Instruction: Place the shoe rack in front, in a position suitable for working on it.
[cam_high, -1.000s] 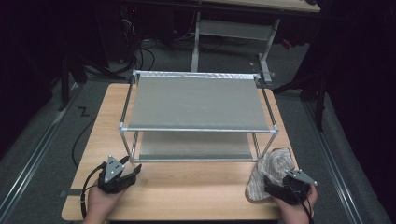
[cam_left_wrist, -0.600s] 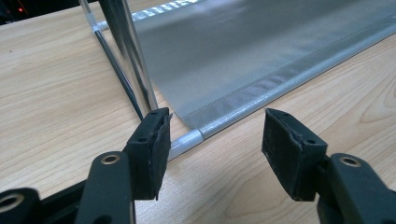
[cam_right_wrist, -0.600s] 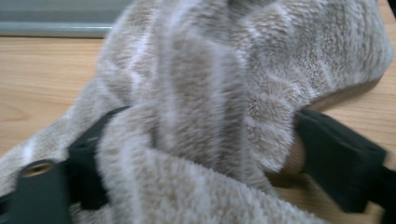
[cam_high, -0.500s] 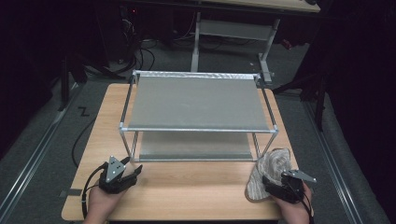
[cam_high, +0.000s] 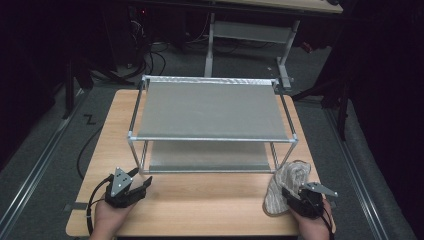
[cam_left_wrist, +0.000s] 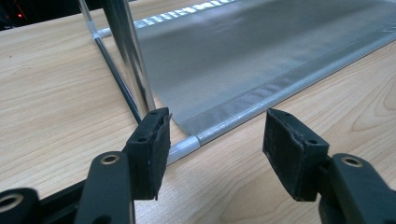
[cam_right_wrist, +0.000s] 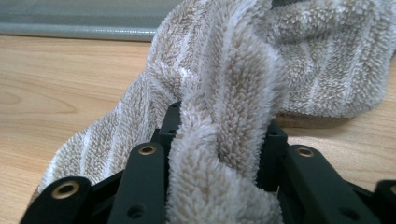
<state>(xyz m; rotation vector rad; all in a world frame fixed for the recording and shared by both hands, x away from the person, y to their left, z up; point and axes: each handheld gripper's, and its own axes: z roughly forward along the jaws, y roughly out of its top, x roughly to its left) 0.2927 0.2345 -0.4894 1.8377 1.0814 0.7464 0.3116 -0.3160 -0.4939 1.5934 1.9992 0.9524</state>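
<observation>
Visibly unlabelled: fuzzy beige slipper (cam_right_wrist: 233, 79)

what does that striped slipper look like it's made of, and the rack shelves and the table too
Slipper: looks like plush fleece, beige with paler stripes; dense fuzzy pile, pinched in the right claw.
Rack shelves: probably grey woven fabric with a stitched hem, on shiny metal tubes.
Table: pale wood grain, smooth; possibly laminate.
</observation>
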